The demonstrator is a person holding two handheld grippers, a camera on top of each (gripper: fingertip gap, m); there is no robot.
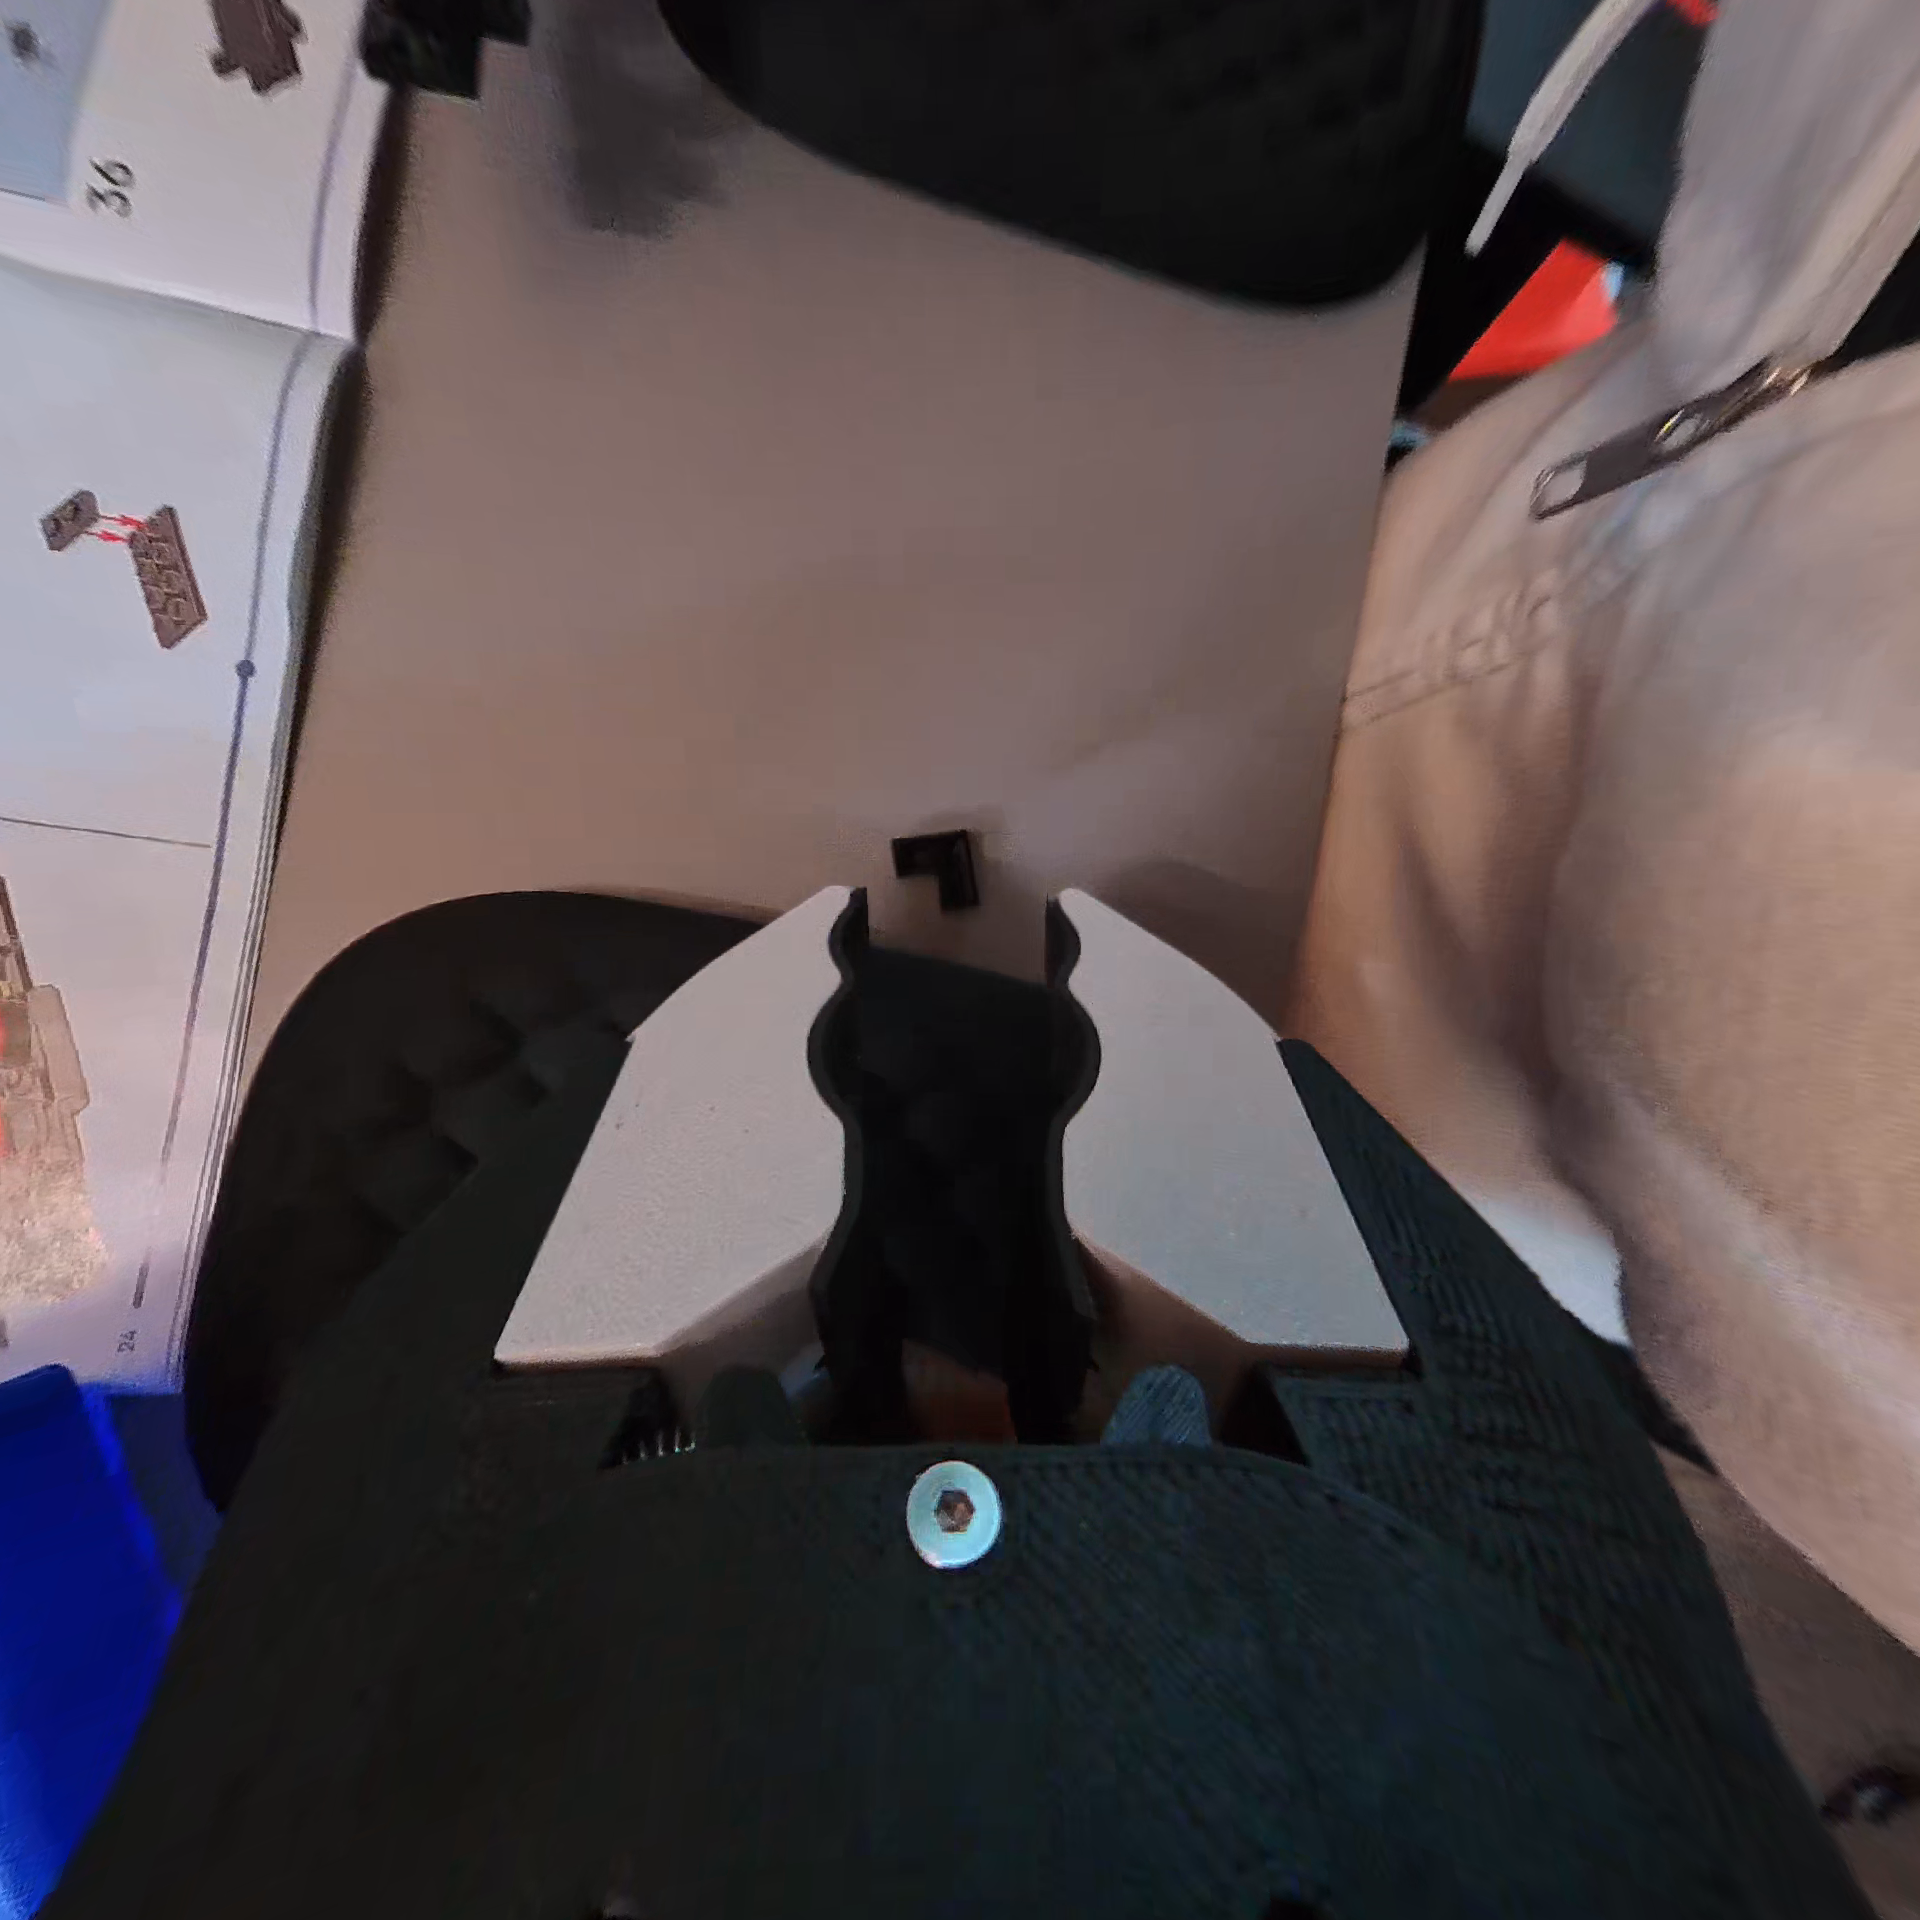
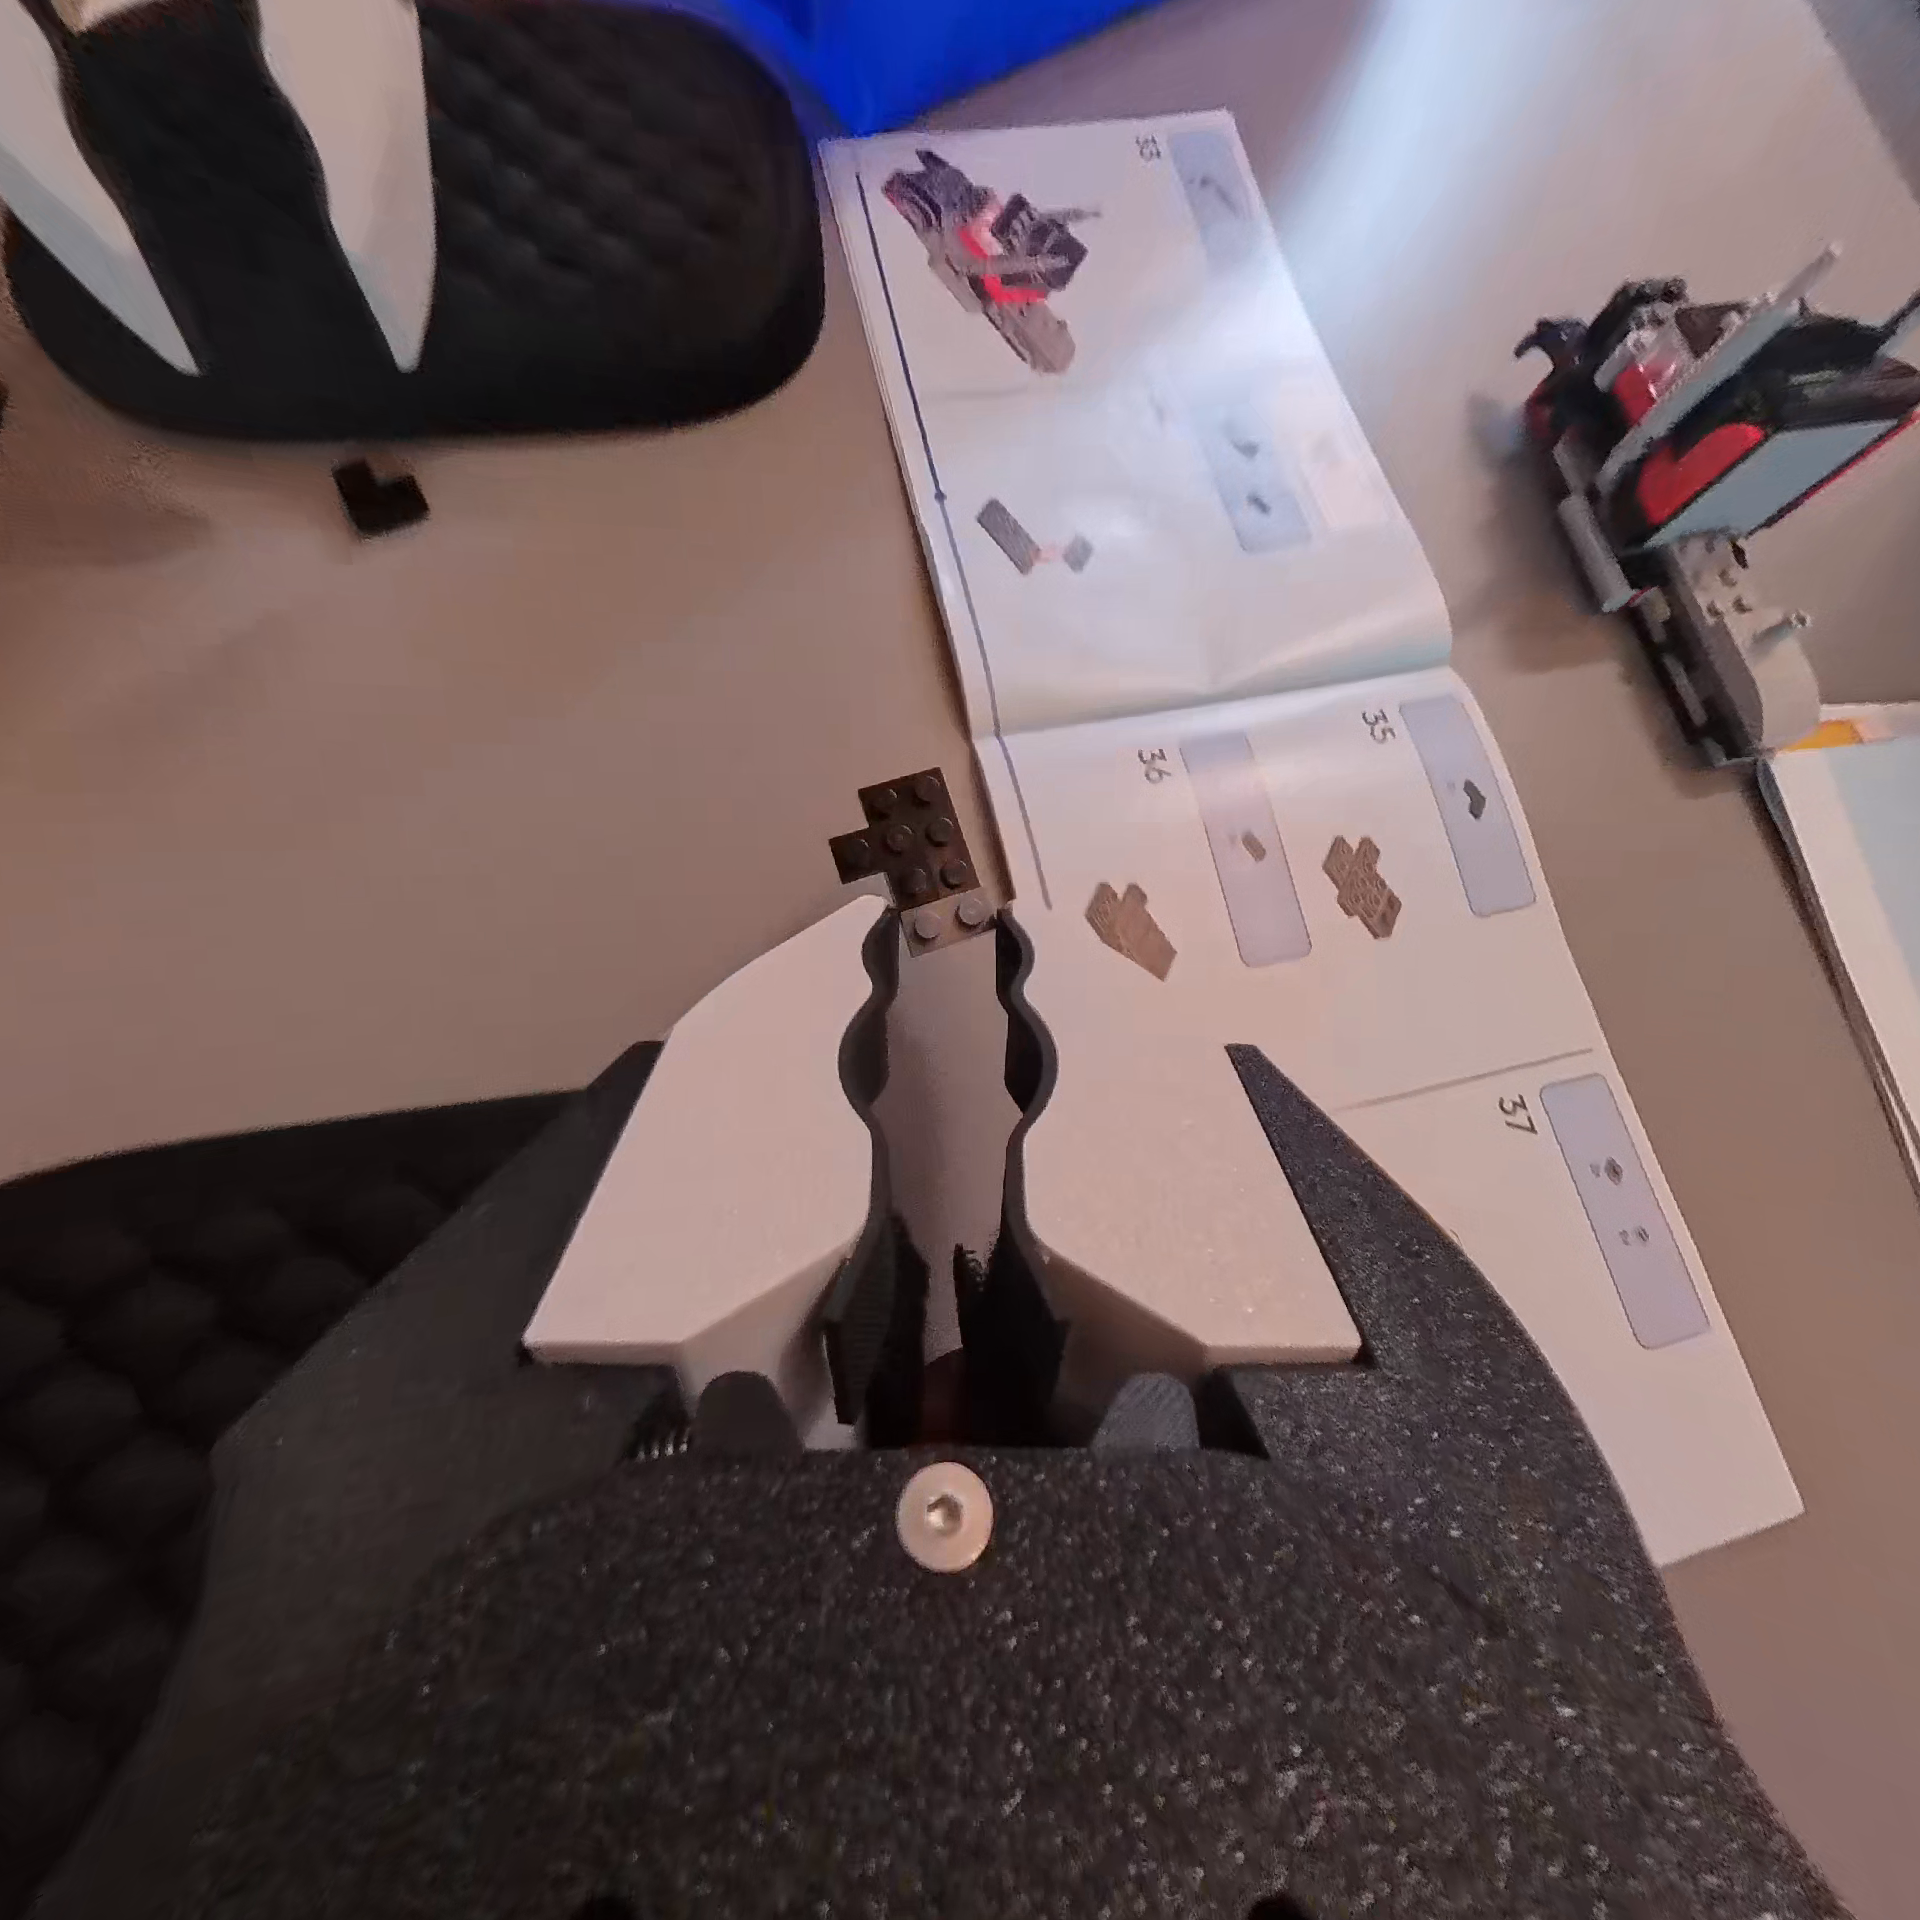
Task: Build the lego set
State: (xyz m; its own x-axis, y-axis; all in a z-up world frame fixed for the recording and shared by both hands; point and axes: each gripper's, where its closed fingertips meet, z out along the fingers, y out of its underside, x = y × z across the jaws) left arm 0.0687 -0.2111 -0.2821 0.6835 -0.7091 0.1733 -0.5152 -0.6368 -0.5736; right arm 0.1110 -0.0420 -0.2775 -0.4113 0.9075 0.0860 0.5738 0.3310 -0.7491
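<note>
My right gripper [image 2: 945,925] is shut on the grey end plate of a small assembly of dark studded plates [image 2: 914,842], held at the left edge of the open instruction booklet [image 2: 1143,520]. A small black L-shaped piece [image 1: 940,862] lies on the table just ahead of my left gripper [image 1: 956,909], which is open and empty, with the piece in line with the gap. In the right wrist view the same piece [image 2: 379,497] lies below the left gripper [image 2: 296,364]. The partly built red, black and grey model [image 2: 1714,468] stands at the right.
A black quilted pad [image 2: 582,208] lies behind the L-shaped piece, another [image 2: 125,1299] near my right gripper. The booklet [image 1: 135,520] lies left of my left gripper. A person's beige clothing [image 1: 1662,831] fills the right. A blue object [image 2: 935,52] sits at the back.
</note>
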